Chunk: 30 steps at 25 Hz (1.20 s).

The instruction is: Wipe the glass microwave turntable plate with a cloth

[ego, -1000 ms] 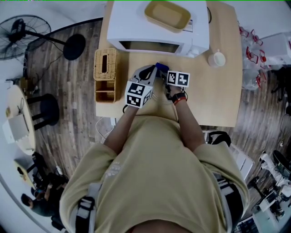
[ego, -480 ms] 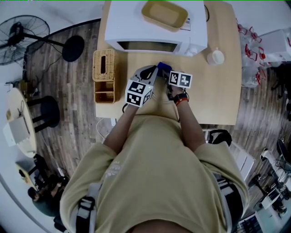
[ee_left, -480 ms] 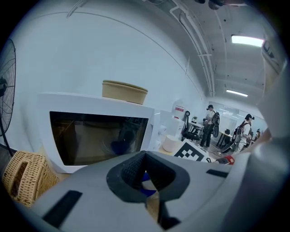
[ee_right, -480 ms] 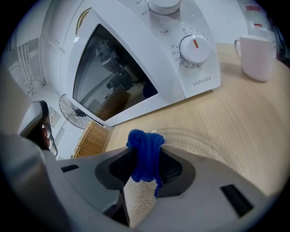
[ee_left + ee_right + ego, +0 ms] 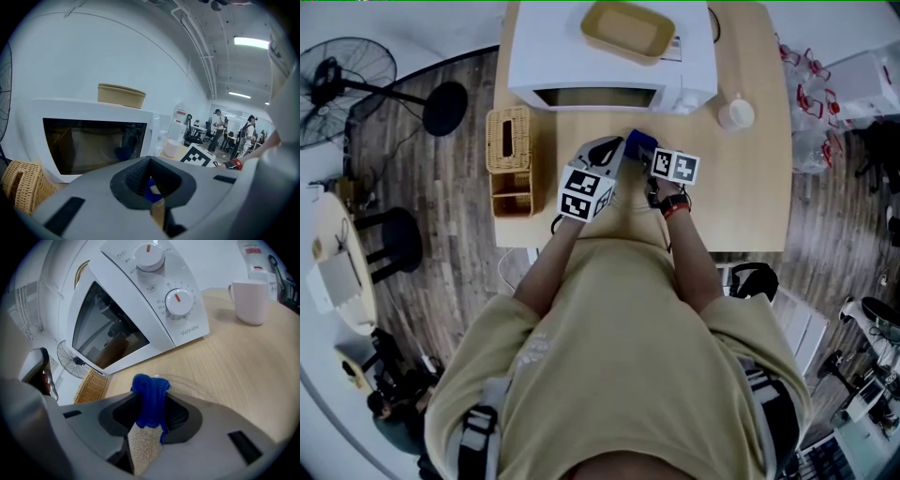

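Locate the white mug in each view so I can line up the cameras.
Head view: white mug on the table, upper right of centre, just right of the microwave.
Left gripper view: mug right of centre, past the microwave's right end.
Right gripper view: mug top right, on the table, right of the dials.
Shared landmark: the white microwave, in all three.

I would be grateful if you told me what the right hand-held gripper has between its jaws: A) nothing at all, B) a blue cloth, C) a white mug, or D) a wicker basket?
B: in the right gripper view, the right hand-held gripper has its jaws closed on a bunched blue cloth.
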Each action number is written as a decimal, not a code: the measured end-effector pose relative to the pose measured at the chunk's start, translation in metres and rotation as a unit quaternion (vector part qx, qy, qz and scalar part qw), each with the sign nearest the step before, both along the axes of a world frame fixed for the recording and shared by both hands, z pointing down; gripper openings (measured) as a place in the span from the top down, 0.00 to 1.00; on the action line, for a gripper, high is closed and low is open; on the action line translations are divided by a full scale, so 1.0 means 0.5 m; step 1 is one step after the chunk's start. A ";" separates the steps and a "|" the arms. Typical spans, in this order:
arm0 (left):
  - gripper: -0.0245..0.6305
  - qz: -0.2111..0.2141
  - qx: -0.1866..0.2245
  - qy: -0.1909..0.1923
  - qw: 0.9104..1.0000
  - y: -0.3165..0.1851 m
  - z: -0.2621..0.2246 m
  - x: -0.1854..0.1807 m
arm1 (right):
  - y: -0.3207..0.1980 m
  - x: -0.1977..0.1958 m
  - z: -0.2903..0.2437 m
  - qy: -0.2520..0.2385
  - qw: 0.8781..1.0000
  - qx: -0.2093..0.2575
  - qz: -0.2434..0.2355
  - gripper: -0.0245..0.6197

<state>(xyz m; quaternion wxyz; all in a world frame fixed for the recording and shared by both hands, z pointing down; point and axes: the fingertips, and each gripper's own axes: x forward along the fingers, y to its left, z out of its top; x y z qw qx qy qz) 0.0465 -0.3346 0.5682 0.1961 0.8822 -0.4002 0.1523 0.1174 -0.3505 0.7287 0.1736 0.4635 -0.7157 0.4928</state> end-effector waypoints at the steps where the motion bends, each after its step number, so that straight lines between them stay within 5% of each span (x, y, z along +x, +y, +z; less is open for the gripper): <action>1: 0.93 0.001 0.000 -0.001 1.000 0.001 0.001 0.001 | 0.001 0.004 0.000 0.001 1.000 0.000 0.002 0.73; 30: 0.93 0.012 -0.008 -0.016 1.000 0.016 0.026 -0.008 | 0.024 0.145 -0.004 0.033 0.996 -0.009 0.081 0.72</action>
